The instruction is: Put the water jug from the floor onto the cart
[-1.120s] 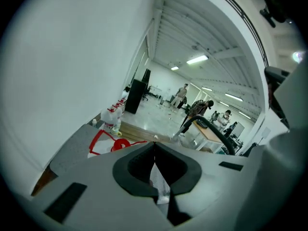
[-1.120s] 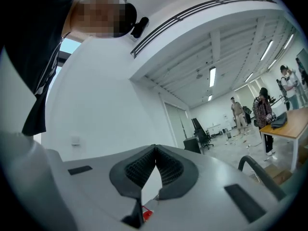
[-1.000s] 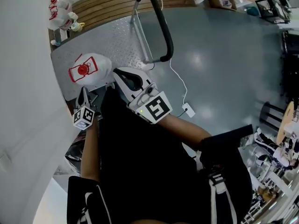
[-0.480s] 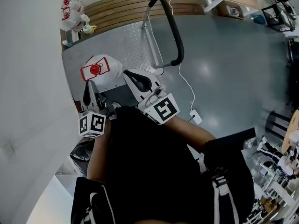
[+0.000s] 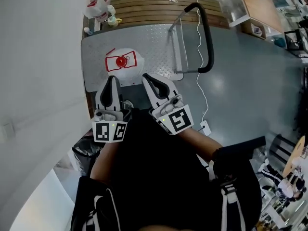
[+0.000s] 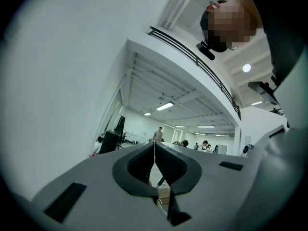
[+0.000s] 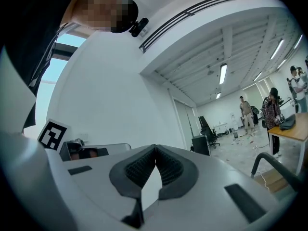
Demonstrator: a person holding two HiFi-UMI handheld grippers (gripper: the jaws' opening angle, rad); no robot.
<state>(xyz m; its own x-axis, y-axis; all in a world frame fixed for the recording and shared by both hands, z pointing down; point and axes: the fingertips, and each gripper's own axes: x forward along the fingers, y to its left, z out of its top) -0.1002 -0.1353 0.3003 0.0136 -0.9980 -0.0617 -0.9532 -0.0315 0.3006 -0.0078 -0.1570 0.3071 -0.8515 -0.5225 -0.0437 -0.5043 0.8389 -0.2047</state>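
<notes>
The water jug [image 5: 121,64] stands on the cart [image 5: 154,42], toward its near left corner. Your left hand-held gripper [image 5: 111,80] and right hand-held gripper [image 5: 148,77] are clenched, empty; back away without nudging it.

wooden slats [image 5: 154,6] far end | white charger and cable [image 5: 205,127] on grey floor [image 5: 250,90] | bottles [image 5: 98,7] by wall [image 5: 38,57]

Embossed metal cart [image 5: 154,47] — plastic jug [image 5: 126,74]
</notes>
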